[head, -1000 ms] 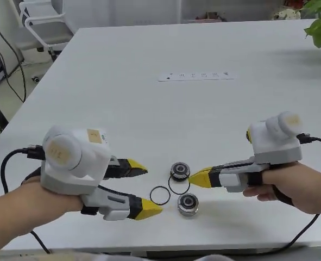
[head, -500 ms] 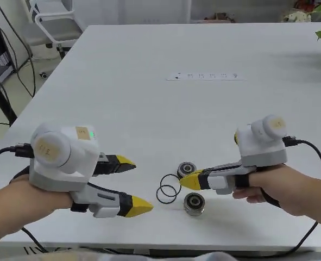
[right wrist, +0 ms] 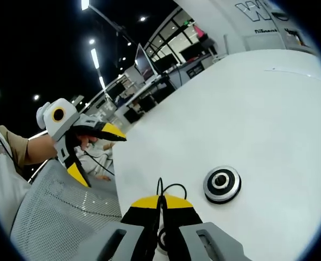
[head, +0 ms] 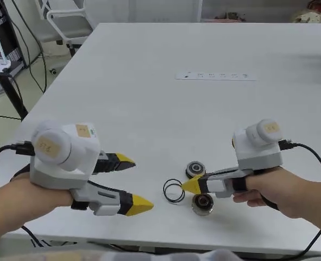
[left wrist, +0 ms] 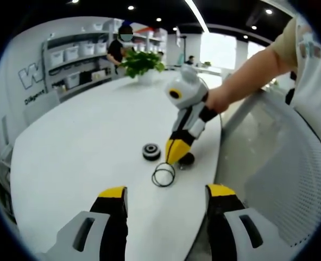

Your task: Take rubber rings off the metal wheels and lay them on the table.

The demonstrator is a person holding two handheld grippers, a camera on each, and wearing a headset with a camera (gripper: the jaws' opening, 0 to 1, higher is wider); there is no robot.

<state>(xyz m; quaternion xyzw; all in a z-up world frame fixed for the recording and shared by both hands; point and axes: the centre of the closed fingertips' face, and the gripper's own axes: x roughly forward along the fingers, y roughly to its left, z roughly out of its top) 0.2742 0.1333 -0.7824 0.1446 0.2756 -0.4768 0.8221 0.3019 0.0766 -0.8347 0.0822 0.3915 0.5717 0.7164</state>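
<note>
Two metal wheels lie near the table's front edge, one [head: 195,169] behind my right gripper's tip and one [head: 202,203] in front of it. Two thin black rubber rings [head: 174,191] lie overlapping on the table to their left. My right gripper [head: 189,186] is shut at the rings' right edge; in the right gripper view a ring [right wrist: 171,188] runs out from between its closed tips, beside a wheel [right wrist: 222,184]. My left gripper [head: 133,182] hovers open to the left of the rings, holding nothing. In the left gripper view the rings [left wrist: 163,174] lie ahead of its jaws.
The white table [head: 165,103] carries a flat strip with printed marks [head: 215,76] farther back. An office chair [head: 62,19] and a black stand [head: 0,38] are off the table's far left. Cables trail from both grippers.
My right gripper has carried a ring leftward until it overlaps the ring lying on the table. The left gripper stayed open. The head camera has shifted.
</note>
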